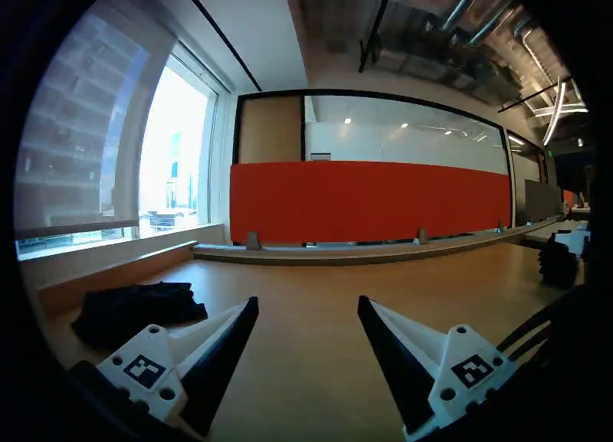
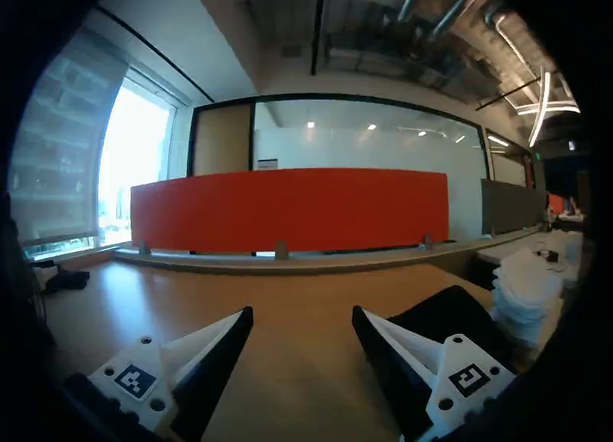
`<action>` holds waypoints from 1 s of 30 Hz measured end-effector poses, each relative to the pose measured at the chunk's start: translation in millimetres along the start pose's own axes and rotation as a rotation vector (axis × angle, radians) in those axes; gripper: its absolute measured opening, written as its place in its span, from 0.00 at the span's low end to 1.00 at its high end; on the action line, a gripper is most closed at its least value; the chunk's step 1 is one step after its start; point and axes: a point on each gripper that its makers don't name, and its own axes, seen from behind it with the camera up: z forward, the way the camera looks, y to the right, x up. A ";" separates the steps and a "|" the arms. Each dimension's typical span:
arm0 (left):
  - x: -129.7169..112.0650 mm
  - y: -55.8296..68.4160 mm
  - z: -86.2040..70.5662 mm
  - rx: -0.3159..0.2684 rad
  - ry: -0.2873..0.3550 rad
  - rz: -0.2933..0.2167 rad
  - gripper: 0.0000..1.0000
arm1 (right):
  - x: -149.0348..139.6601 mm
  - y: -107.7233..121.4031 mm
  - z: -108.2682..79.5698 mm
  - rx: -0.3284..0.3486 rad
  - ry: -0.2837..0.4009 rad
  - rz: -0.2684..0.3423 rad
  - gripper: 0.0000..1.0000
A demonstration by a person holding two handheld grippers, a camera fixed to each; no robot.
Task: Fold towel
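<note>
**Towel.** In the left gripper view, a crumpled black towel (image 1: 138,308) lies in a loose heap on the bench (image 1: 345,270), to the left of and just beyond the left finger of the left tool (image 1: 306,300). It is unfolded and is not between the fingers.

**Other cloth.**
- In the left gripper view, a dark stack (image 1: 558,262) sits at the far right of the bench. Its detail is too small to tell.
- In the right gripper view, a black cloth (image 2: 452,308) lies on the bench (image 2: 268,289), partly hidden behind the right finger of the right tool (image 2: 302,310). Contact with that finger cannot be told.
- Just to the right of the black cloth stands a white stack (image 2: 529,296) of folded cloths.

**Tools.**
- Left tool: fingers spread wide, nothing between them, bare bench surface in the gap.
- Right tool: fingers spread wide, nothing between them, bare bench surface in the gap.
- Each finger carries a square black-and-white marker on its white base.

**Surroundings.**
- The bench has a light wooden top.
- A long red screen (image 1: 368,201) stands upright along its far edge, seen also in the right gripper view (image 2: 291,211).
- Behind the screen is a glass wall (image 1: 398,128).
- A bright window (image 1: 172,158) stands to the left.
- Exposed pipes (image 1: 467,13) run across the ceiling.
</note>
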 end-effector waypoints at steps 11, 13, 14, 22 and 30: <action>-0.5 0.8 0.0 0.000 0.000 0.000 0.96 | -8.1 3.3 -0.5 -0.004 0.011 0.001 1.00; -0.6 0.7 0.0 0.000 0.000 0.000 0.96 | -10.1 4.1 -1.2 -0.005 0.012 0.007 1.00; -0.6 0.7 0.1 0.000 0.000 0.000 0.96 | -10.8 4.2 -1.5 -0.004 0.013 0.008 1.00; -0.7 0.9 0.4 0.000 0.001 0.000 0.97 | -10.0 1.5 -2.3 0.009 0.022 0.002 1.00; -0.5 0.7 0.5 0.000 0.000 0.000 0.96 | -9.5 -0.7 -3.7 0.015 0.029 -0.018 1.00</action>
